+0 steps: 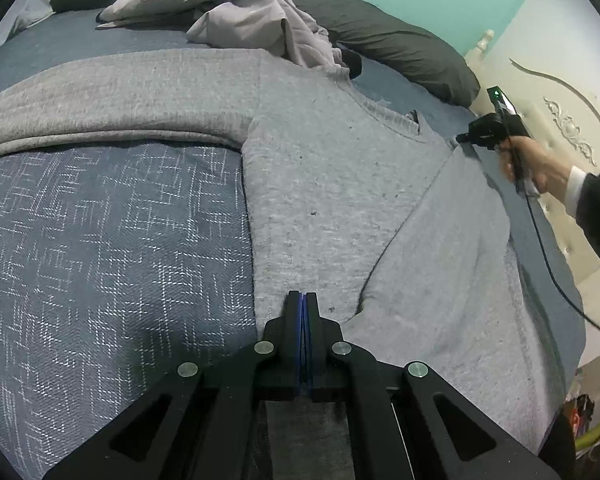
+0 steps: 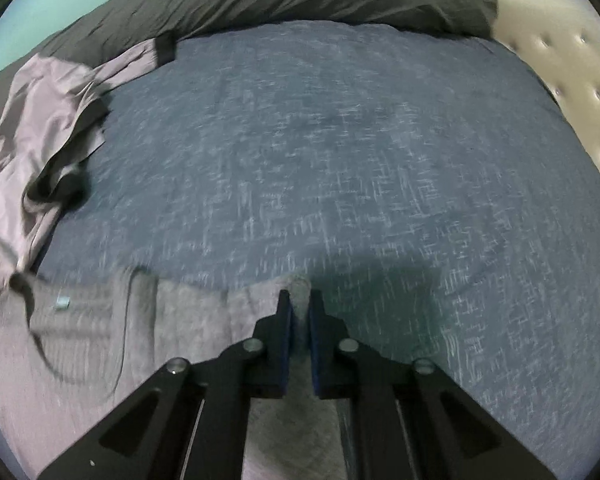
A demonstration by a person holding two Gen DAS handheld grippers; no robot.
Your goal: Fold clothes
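the grey sweater lies flat on the blue bedspread, below the dark pillow. in the left wrist view the left gripper is pinched shut at the sweater's hem. in the right wrist view the right gripper is clamped on the sweater's shoulder edge. i'd lift both ends together, keeping the cloth taut, so the fold lands straight.

Right wrist view is motion-blurred: the bedspread weave smears, and the small tag at the grey sweater collar is unreadable. Lilac garment is cut off at the left edge. In the left wrist view, the right gripper fingertips are too small to resolve, and the sleeve leaves frame.
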